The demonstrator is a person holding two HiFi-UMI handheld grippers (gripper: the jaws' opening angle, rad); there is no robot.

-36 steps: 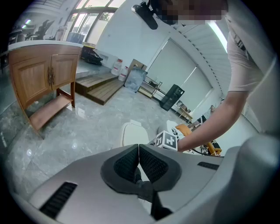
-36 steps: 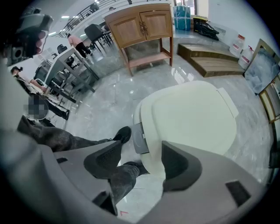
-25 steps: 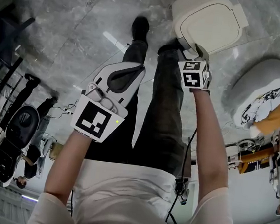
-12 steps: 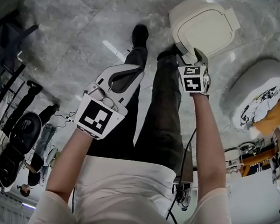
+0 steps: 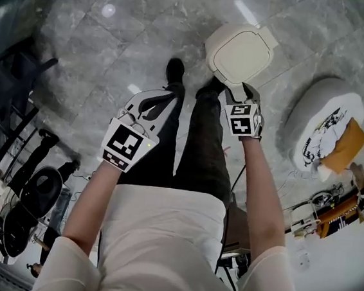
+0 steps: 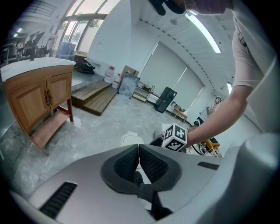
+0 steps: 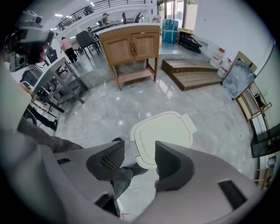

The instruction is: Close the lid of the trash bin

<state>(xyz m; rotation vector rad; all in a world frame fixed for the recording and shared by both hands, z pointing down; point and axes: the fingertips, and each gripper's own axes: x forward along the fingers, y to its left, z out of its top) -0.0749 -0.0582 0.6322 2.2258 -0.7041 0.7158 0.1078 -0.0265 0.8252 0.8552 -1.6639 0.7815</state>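
Observation:
The trash bin (image 5: 240, 54) stands on the grey floor, its cream lid (image 7: 162, 136) lying flat and closed. My right gripper (image 5: 243, 90) hangs above the bin's near edge and points steeply down. In the right gripper view it (image 7: 139, 159) is open; its jaws have just been closing a little, and nothing is between them. The lid shows far below, past the pads (image 7: 109, 159). My left gripper (image 5: 172, 93) is held over the person's legs, left of the bin. It (image 6: 139, 156) is shut with its pads together and empty. A small part of the bin (image 6: 131, 140) shows beyond them.
The person's legs and dark shoes (image 5: 175, 70) stand just left of the bin. A round white stand with papers (image 5: 326, 124) is to the right. A wooden cabinet (image 7: 131, 46) and a low wooden platform (image 7: 192, 74) lie farther off. Tables and chairs (image 7: 57, 83) stand at the left.
Both grippers have lifted. The right one has come up off the bin's front edge, and the bin now looks smaller and farther below. The lid stays down.

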